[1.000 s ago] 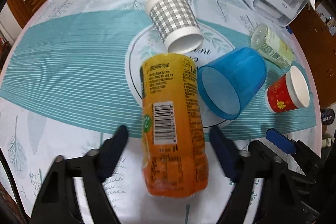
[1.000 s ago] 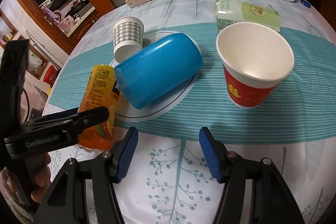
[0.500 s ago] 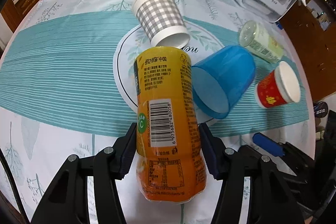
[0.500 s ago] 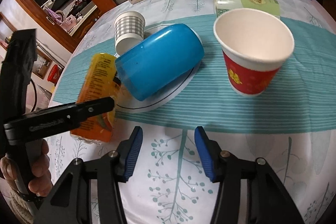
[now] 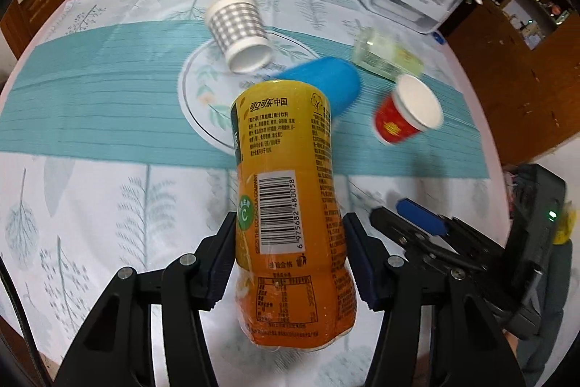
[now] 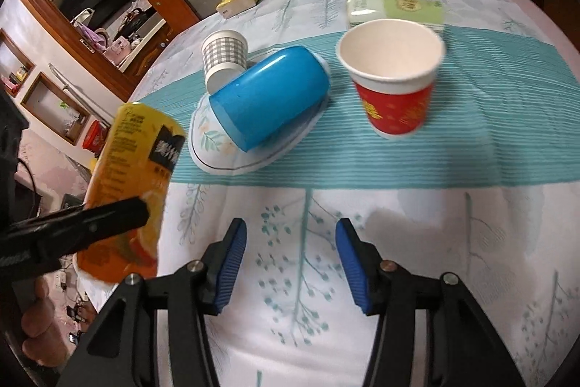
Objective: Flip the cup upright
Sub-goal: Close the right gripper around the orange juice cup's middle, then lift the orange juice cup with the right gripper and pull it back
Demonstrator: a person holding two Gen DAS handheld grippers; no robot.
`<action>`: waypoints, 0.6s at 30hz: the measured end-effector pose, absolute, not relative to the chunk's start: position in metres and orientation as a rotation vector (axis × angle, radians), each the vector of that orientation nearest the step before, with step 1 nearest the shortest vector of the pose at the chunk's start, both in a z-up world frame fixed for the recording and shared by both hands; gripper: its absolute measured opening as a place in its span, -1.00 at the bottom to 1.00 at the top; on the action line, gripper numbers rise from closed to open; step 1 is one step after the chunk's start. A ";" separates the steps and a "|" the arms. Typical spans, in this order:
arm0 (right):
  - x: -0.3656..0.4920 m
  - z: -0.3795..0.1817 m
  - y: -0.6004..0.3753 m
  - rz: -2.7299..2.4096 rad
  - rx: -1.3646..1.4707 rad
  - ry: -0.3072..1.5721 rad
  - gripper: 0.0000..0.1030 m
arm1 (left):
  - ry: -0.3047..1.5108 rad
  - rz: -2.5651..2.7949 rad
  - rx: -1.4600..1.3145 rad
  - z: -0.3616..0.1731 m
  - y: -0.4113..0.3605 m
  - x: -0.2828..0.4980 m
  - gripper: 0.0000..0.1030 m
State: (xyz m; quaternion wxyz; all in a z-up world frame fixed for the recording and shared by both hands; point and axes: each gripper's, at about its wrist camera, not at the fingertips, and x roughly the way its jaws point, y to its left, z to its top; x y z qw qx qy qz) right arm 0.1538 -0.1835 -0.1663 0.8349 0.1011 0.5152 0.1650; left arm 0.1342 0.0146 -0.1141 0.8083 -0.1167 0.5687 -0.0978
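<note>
Currently left gripper [image 5: 288, 263] clamps the orange bottle [image 5: 290, 205] at centre frame, lifted clear of the tablecloth [image 5: 90, 205] and tilted. Right gripper [image 6: 290, 263] sits at lower centre of its view, jaws wide, nothing between them. Red cup [image 6: 395, 78] stands upright, upper right; blue cup [image 6: 268, 97] lies on its side on the round mat [image 6: 217, 155], mid frame; checked cup [image 6: 224, 58] also lies tipped behind it. Judged step: uprighting the bottle. Next: rotate base down, set on cloth.
</note>
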 end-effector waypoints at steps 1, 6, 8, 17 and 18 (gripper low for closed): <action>0.150 -0.165 -0.186 0.338 0.208 1.089 0.00 | 1.216 -0.218 -0.254 -0.113 0.011 0.127 0.07; 0.127 -0.163 -0.205 0.284 0.209 1.082 0.00 | 1.221 -0.258 -0.281 -0.115 -0.005 0.100 0.08; 0.120 -0.164 -0.212 0.264 0.213 1.081 0.00 | 1.238 -0.269 -0.287 -0.123 -0.012 0.092 0.08; 0.091 -0.186 -0.227 0.229 0.211 1.132 0.00 | 1.293 -0.279 -0.321 -0.159 -0.036 0.079 0.11; 0.089 -0.188 -0.228 0.227 0.210 1.138 0.00 | 1.294 -0.274 -0.312 -0.160 -0.039 0.078 0.13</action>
